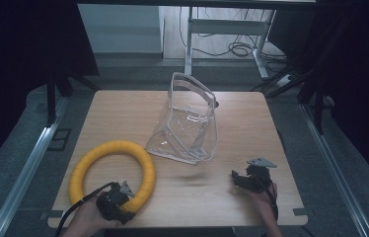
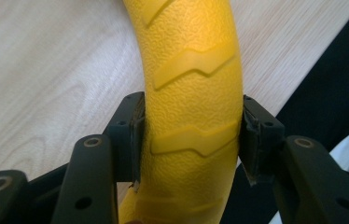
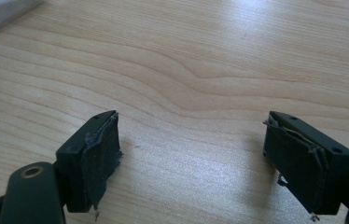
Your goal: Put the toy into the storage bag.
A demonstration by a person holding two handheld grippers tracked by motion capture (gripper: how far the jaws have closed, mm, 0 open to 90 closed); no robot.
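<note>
one yellow ring of pebbled rubbery material is seen on the light wooden tabletop, lying flat at its near left part, close to the front edge. in the left gripper view the ring's surface is shown as finely grained, with raised zigzag ridges running across the tube; three such ridges can be counted there, and part of a fourth at the top. the colour is an even, warm yellow, and the tube is thick and round in section.

the ring is clamped at its near right arc by the left gripper, which is held in a hand at the bottom left of the high view. the black fingers are pressed against both sides of the tube, one pad on each side, so the ring is grasped between them.

the right gripper is held in the other hand at the near right part of the tabletop, well apart from the ring. its two fingers are spread wide over bare wood, with nothing between them; worn, frayed pads are seen on both.

one clear plastic bag with a pale rim is found near the middle of the tabletop, standing partly upright with its mouth open, just beyond the ring and apart from it.

counted in all: one ring, one bag, two grippers, two hands, one tabletop.
</note>
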